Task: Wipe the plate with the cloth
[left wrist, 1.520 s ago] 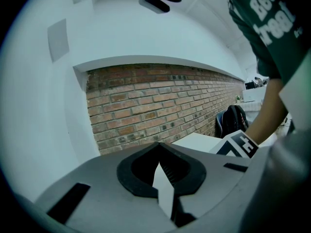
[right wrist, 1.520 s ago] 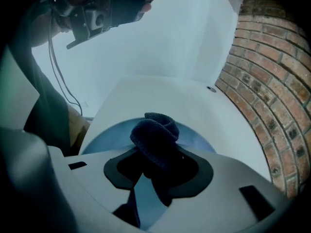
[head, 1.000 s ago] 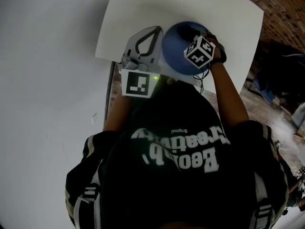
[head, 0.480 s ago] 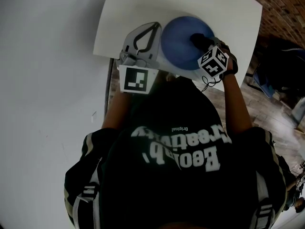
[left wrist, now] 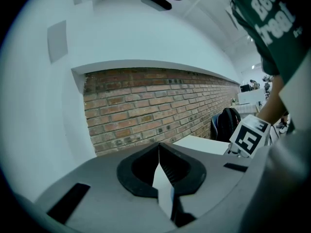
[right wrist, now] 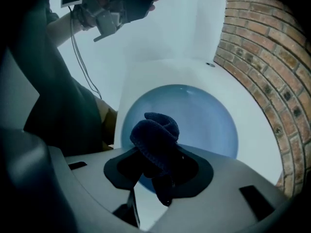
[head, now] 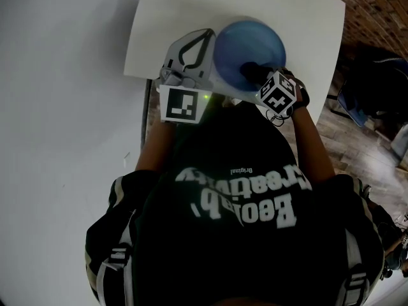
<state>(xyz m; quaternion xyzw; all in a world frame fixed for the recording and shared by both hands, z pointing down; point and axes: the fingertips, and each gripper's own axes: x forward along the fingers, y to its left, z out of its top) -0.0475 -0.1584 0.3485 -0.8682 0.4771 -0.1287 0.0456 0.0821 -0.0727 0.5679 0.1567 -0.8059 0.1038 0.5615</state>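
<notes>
1. The left gripper (head: 208,40), a grey moulded-plastic tool, lay just left of the plate, over the table. Its two jaws were drawn together, their black ridged inner faces meeting at the tips in a teardrop-shaped loop with nothing caught between them. Its marker cube (head: 182,105), white with black square patterns, sat at the end nearest the person, off the plate's near-left side.
2. The plate (head: 252,40) was round, smooth and blue, with a slight sheen. It lay flat on a white, matte, square-cornered table (head: 191,5), close to the table's near edge.
3. The cloth (head: 248,72) was dark blue with a nubbly, knitted-looking weave, bunched into a rounded wad. It sat over the near part of the plate, inside the rim.
4. The right gripper (right wrist: 160,164), of the same grey plastic, was clamped on the cloth. The wad bulged out past the jaw tips toward the plate's middle. Its own marker cube showed at the plate's near-right rim.
5. A rough red brick wall (head: 376,11) stood well to the right of the plate, beyond the table.
6. Count: two grippers, two marker cubes, one plate, one cloth, one table.
</notes>
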